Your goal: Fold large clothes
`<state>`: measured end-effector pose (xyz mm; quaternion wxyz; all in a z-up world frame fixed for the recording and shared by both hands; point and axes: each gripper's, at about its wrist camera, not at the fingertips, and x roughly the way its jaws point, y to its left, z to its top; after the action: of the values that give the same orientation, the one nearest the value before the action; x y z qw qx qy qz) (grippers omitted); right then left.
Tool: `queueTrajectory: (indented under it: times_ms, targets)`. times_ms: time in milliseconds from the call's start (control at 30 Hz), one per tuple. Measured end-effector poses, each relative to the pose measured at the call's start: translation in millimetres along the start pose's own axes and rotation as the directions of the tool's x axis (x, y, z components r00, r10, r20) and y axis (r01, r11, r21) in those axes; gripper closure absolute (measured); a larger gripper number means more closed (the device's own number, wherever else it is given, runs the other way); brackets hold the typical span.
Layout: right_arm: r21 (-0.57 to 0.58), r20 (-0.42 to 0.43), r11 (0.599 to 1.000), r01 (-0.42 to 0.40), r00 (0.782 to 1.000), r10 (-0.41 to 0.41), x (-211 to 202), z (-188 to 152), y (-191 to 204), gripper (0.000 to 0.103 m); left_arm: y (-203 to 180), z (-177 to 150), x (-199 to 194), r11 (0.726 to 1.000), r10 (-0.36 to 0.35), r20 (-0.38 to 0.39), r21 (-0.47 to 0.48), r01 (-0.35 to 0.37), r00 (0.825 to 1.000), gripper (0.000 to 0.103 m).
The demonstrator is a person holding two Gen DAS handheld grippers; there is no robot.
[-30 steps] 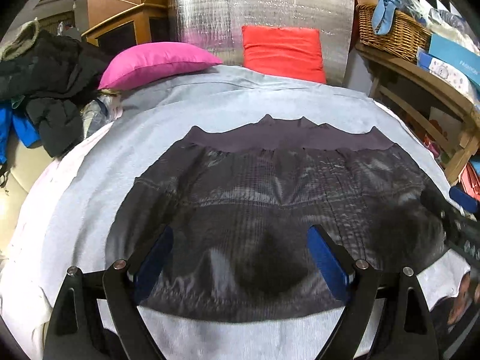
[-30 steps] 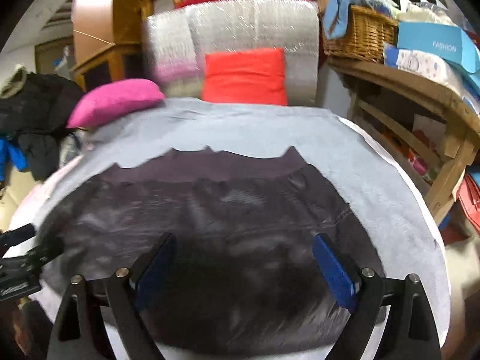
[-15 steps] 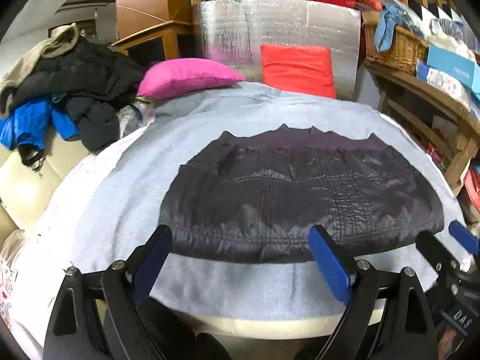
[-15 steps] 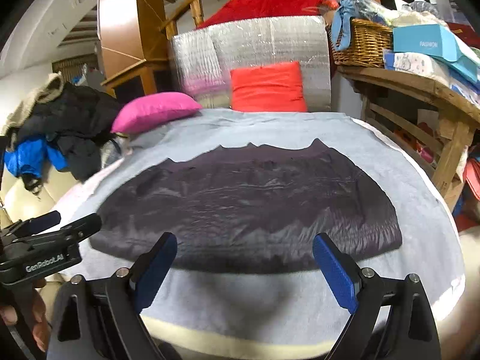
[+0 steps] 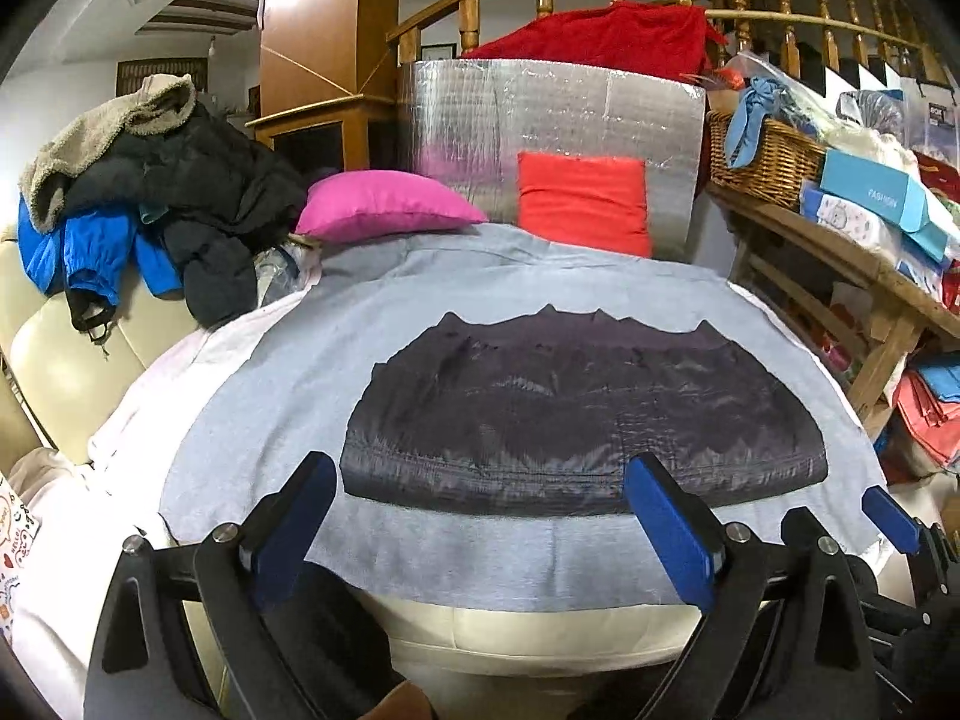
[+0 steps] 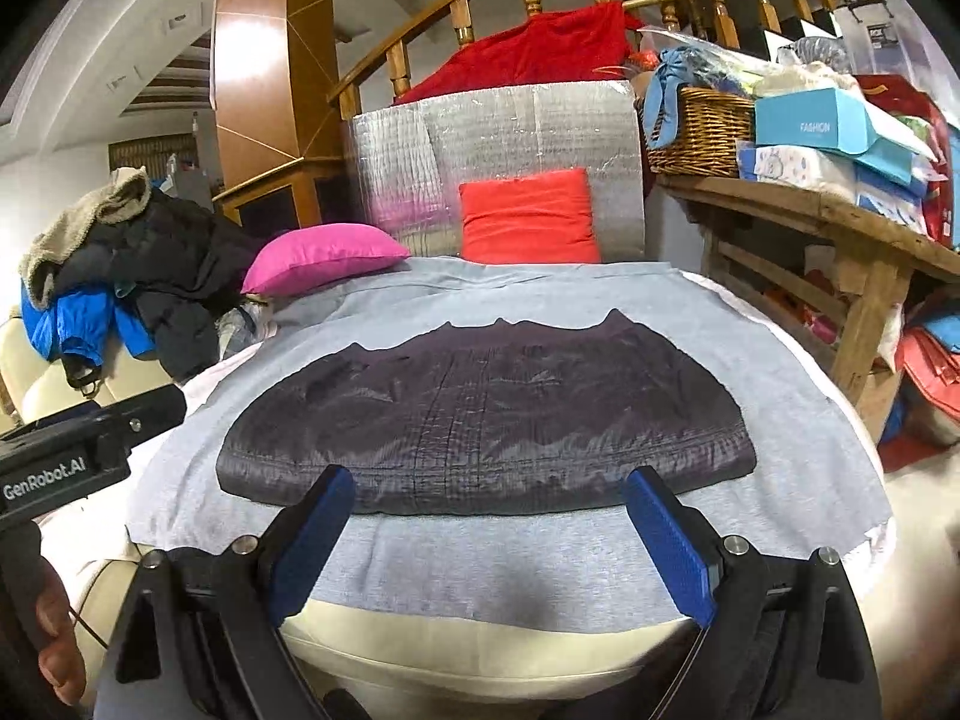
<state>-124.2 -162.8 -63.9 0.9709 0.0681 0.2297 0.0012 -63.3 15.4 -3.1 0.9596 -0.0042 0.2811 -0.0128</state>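
A dark grey quilted garment [image 5: 582, 420] [image 6: 486, 420] lies folded into a wide flat shape on the light grey sheet [image 5: 300, 396] [image 6: 480, 564] that covers a cushioned seat. Its ribbed hem runs along the far edge. My left gripper [image 5: 480, 474] hovers short of the garment's near edge; its jaws are opening and nothing is between them. My right gripper [image 6: 489, 483] stands open and empty, also back from the near edge. Each gripper shows in the other's view: the right one's blue tip [image 5: 888, 516] at lower right, the left one's black body [image 6: 90, 444] at left.
A pink pillow [image 5: 384, 204] and an orange-red cushion [image 5: 582, 204] lean by a silver foil board [image 5: 540, 114] at the back. Coats [image 5: 150, 192] are heaped on the left. A wooden shelf [image 5: 840, 258] with a wicker basket [image 6: 702, 132] and boxes stands right. A hand [image 6: 54, 654] shows at lower left.
Both grippers have drawn back and risen from over the garment. It now lies whole and untouched ahead of them, and the seat's front edge has come into view.
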Motion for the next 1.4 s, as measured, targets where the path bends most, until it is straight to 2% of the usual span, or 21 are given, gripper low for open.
queueTrajectory:
  times_ms: [300, 667, 1400]
  targets:
    - [-0.054, 0.061, 0.998, 0.045, 0.997, -0.042, -12.2, 6.9, 6.4, 0.009, -2.5, -5.1, 0.0, 1.000, -0.015, 0.000, 0.007, 0.015, 1.000, 0.004]
    - [-0.041, 0.025, 0.997, 0.071, 0.997, -0.070, -2.7, 7.7, -6.0, 0.009, -8.0, -17.5, 14.7, 0.999, -0.016, -0.053, 0.028, 0.017, 0.998, 0.004]
    - [-0.060, 0.032, 0.995, 0.076, 0.997, -0.075, -1.2, 8.5, -5.1, 0.009, -13.3, -21.5, 16.8, 0.999, -0.007, -0.044, 0.048, 0.009, 0.999, 0.004]
